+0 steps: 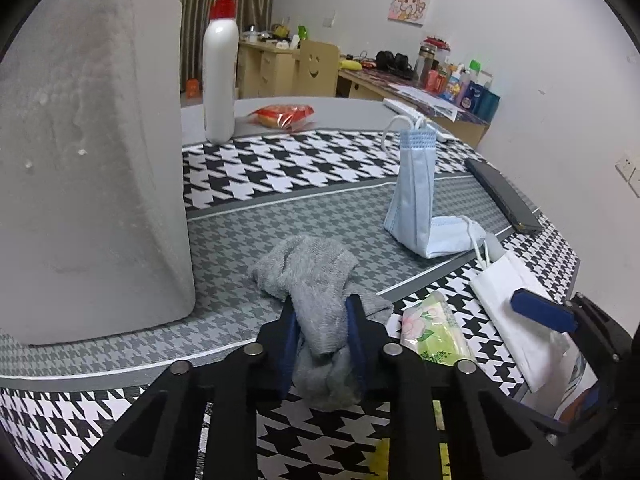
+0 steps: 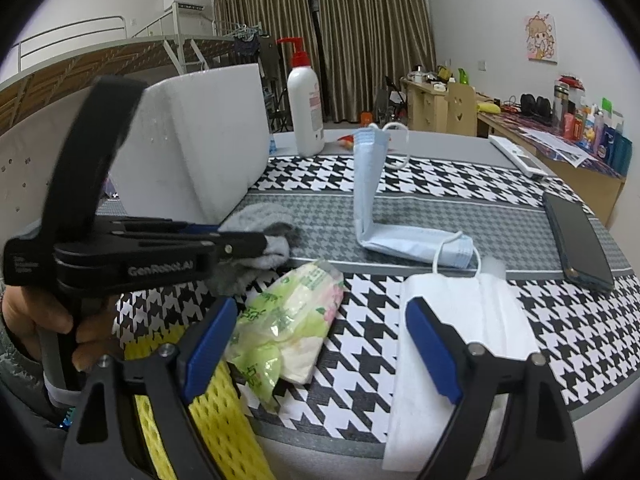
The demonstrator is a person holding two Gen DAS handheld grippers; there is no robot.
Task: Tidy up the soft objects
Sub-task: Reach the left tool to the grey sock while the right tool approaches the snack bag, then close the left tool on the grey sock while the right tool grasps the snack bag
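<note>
A crumpled grey sock [image 1: 316,276] lies on the houndstooth table cloth [image 1: 304,168], and my left gripper [image 1: 322,320] is shut on its near end, both blue pads pressing the fabric. From the right wrist view the same gripper [image 2: 240,244] reaches in from the left over the sock [image 2: 260,220]. My right gripper [image 2: 320,308] stands open above a green tissue packet [image 2: 292,312], touching nothing. A white face mask [image 2: 460,320] lies under its right finger. A folded blue face mask [image 2: 368,184] stands half upright behind.
A large white foam block [image 1: 88,160] stands at the left, close to the sock. A white pump bottle [image 1: 219,72] and a red snack packet [image 1: 284,116] sit at the back. A dark phone [image 2: 576,236] lies at the right. A yellow mesh item [image 2: 216,420] hangs at the near edge.
</note>
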